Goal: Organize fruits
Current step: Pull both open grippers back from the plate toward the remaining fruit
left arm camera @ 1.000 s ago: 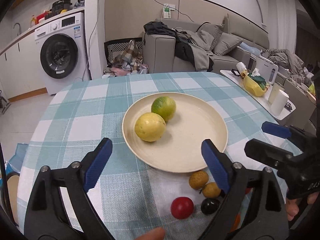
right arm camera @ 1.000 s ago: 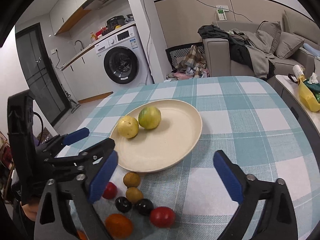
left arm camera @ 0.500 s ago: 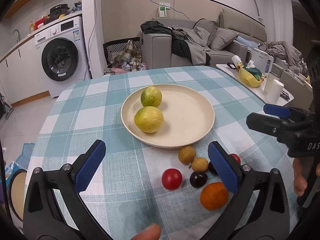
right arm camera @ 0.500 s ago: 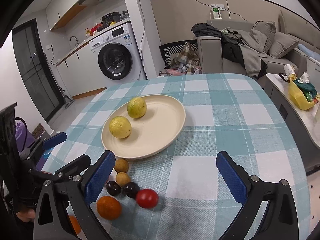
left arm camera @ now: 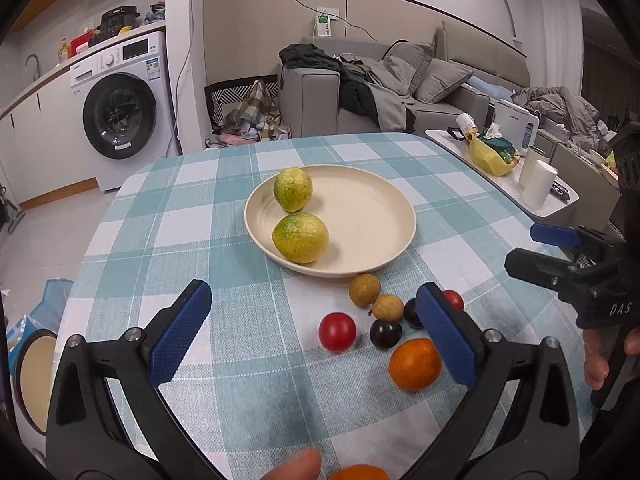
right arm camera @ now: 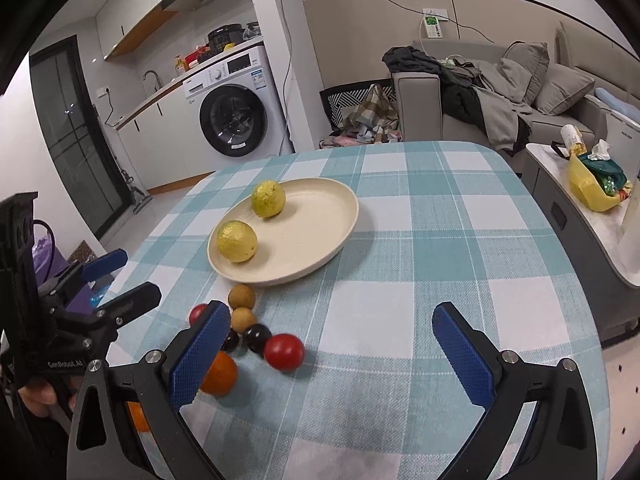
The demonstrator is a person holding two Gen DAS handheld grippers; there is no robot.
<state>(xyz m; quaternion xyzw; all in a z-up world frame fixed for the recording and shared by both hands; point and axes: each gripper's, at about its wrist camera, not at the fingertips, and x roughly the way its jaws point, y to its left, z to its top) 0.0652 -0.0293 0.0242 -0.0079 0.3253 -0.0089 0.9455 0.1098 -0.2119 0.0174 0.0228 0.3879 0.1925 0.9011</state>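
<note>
1. Two lemons [left arm camera: 300, 237] are sitting on the plate [left arm camera: 372, 216], while the small fruits [left arm camera: 376, 312] are lying just beside its near rim.
2. Both grippers, left gripper [left arm camera: 314, 332] and right gripper [right arm camera: 330, 354], are pulling back from a second ago, fingers apart and holding nothing.
3. More fruit is coming into view, so sorting is likely starting next.
</note>
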